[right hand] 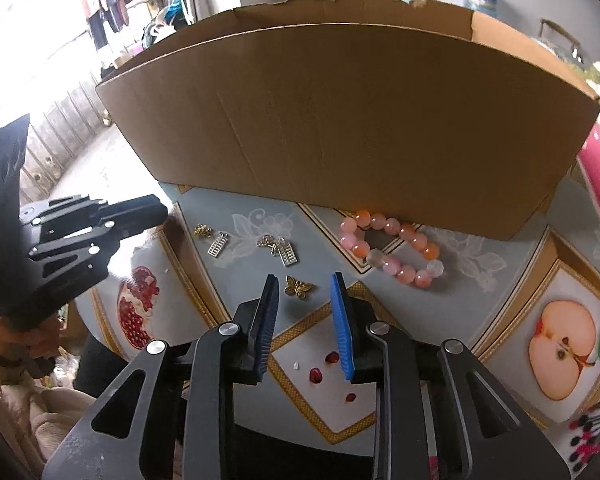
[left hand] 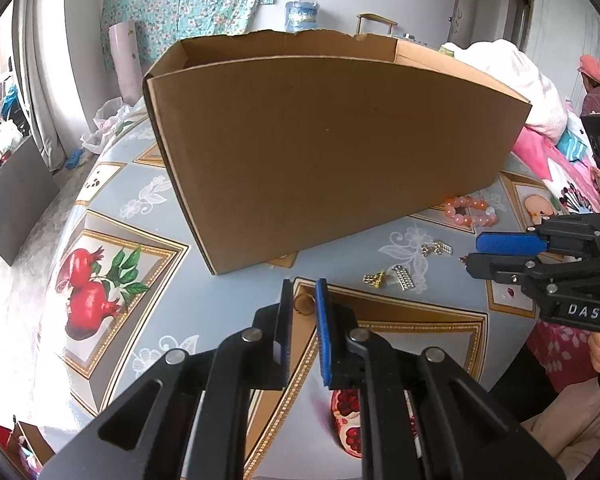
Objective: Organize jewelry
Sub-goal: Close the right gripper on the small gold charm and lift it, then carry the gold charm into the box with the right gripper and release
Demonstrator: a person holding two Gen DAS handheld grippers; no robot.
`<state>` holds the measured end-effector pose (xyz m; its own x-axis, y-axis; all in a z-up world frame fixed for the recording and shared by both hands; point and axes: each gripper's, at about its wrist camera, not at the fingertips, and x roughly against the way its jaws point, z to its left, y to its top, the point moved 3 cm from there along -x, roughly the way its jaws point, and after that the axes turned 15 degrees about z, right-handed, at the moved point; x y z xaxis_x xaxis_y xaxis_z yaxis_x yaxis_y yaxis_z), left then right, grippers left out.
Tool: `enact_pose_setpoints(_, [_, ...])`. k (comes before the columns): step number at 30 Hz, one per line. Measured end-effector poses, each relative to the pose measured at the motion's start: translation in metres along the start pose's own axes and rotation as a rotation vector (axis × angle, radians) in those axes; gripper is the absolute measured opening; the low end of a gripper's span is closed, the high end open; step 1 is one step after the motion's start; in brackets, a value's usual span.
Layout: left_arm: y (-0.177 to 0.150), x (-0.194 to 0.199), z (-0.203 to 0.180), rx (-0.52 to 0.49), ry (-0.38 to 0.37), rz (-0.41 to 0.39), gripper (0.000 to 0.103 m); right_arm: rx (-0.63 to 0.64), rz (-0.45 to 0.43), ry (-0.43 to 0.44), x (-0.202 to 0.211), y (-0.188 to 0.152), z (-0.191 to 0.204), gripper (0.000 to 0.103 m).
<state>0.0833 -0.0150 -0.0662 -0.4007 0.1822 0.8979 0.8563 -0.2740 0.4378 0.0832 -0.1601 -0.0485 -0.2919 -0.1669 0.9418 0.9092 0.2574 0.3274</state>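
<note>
A big open cardboard box (left hand: pixel 320 152) stands on the table, also in the right wrist view (right hand: pixel 348 128). My left gripper (left hand: pixel 304 285) is slightly open around a small gold ring (left hand: pixel 303 304) lying on the table. My right gripper (right hand: pixel 305 282) is open, with a gold butterfly charm (right hand: pixel 299 288) between its fingertips on the table; it also shows in the left wrist view (left hand: pixel 476 252). A pink bead bracelet (right hand: pixel 392 248) lies by the box, seen too from the left wrist (left hand: pixel 470 210). Silver and gold charms (right hand: pixel 216 242) (right hand: pixel 278 246) lie nearby.
The table (left hand: pixel 228 300) has a blue-grey cloth with fruit pictures. A pink bed with white bedding (left hand: pixel 512 80) stands to the right. A person in a pink hat (left hand: pixel 594 84) is at the far right. A pink vase (left hand: pixel 125 60) stands behind the box.
</note>
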Motion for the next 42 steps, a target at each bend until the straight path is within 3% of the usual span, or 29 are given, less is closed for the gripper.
enact_pose_setpoints(6, [-0.001, -0.001, 0.001, 0.006, -0.006, 0.005, 0.010, 0.067, -0.009, -0.053, -0.010, 0.003, 0.022, 0.015])
enact_pose_setpoints(16, [-0.002, -0.001, 0.001, 0.006, -0.006, 0.005, 0.010, 0.120, -0.015, -0.068, -0.010, 0.001, 0.038, 0.013])
enact_pose_setpoints(31, [-0.001, 0.005, -0.001, -0.010, -0.004, -0.010, 0.010, 0.120, -0.053, -0.037, 0.003, -0.011, 0.013, 0.010])
enact_pose_setpoints(37, [-0.001, 0.027, -0.006, -0.026, -0.026, -0.045, 0.011, 0.110, -0.099, 0.005, 0.024, -0.012, 0.011, 0.010])
enact_pose_setpoints(42, [0.006, 0.078, -0.014, -0.051, -0.076, -0.127, 0.011, 0.133, -0.179, 0.060, 0.062, -0.008, 0.015, 0.010])
